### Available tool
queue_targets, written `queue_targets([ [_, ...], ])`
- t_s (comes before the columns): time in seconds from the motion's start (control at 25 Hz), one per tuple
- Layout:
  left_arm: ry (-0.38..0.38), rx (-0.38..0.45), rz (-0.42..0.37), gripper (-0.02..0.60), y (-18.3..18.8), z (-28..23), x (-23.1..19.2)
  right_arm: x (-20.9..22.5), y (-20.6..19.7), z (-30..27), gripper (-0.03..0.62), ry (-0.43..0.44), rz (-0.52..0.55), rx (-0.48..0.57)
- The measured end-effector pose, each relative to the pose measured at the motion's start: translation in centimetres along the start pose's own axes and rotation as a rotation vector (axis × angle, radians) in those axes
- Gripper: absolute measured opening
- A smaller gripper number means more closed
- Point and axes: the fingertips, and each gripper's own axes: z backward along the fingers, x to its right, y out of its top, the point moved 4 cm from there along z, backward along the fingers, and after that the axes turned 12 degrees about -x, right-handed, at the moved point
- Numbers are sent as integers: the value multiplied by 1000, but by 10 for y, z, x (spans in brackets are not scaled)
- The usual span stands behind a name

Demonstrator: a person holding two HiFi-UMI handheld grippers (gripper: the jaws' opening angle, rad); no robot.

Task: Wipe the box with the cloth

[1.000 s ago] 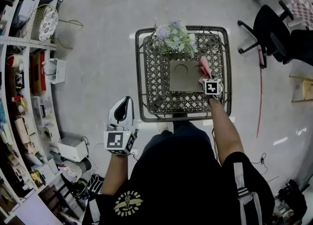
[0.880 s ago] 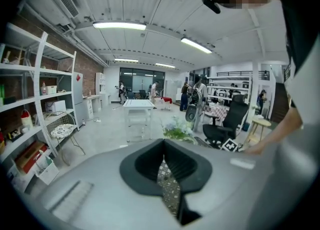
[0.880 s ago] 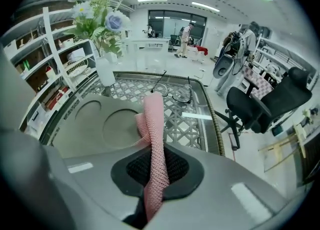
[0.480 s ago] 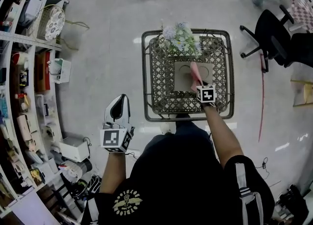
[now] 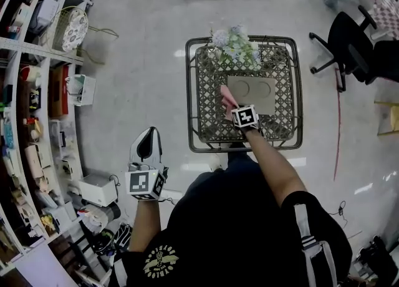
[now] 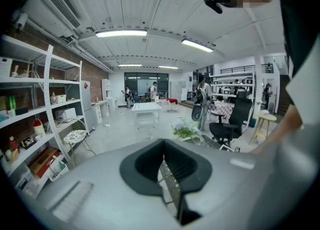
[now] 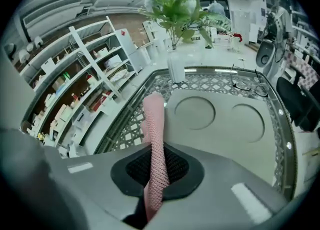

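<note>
A flat grey-brown box [image 5: 252, 91] with two round marks lies on the metal lattice table [image 5: 206, 98]. In the right gripper view the box [image 7: 225, 124] fills the middle and right. My right gripper [image 5: 233, 106] is shut on a pink cloth [image 5: 227, 97] at the box's left edge. From between the jaws the cloth [image 7: 154, 134] stands out over the lattice, just beside that edge. My left gripper [image 5: 148, 139] hangs over the floor, left of the table and well away from it. Its jaws [image 6: 169, 179] are shut with nothing between them.
A vase of flowers [image 5: 234, 45] stands at the table's far edge, just beyond the box, also visible as the vase [image 7: 176, 66]. Cluttered shelves [image 5: 37, 92] line the left wall. Black office chairs [image 5: 349, 48] stand to the right. The table has a raised metal rim [image 5: 298, 92].
My right gripper has swept the pink cloth leftward across the box, from its right edge to its left edge. The left gripper has stayed low beside me.
</note>
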Motion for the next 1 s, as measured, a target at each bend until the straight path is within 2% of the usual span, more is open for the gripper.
queue_targets([
  [0.4, -30, 3, 13, 0, -10, -2, 6, 110, -53, 34, 17, -208, -155, -26],
  [0.6, -70, 17, 6, 0, -4, -15, 21, 148, -80, 55, 17, -290, -207, -29],
  [0.72, -95, 19, -1, 0, 2, -21, 34, 164, -93, 64, 17, -291, -270, -15],
  [0.88, -119, 10, -6, 0, 7, -36, 45, 168, -95, 69, 17, -265, -275, 22],
  [1.0, -136, 13, -12, 0, 11, -46, 58, 174, -96, 76, 17, -225, -292, 92],
])
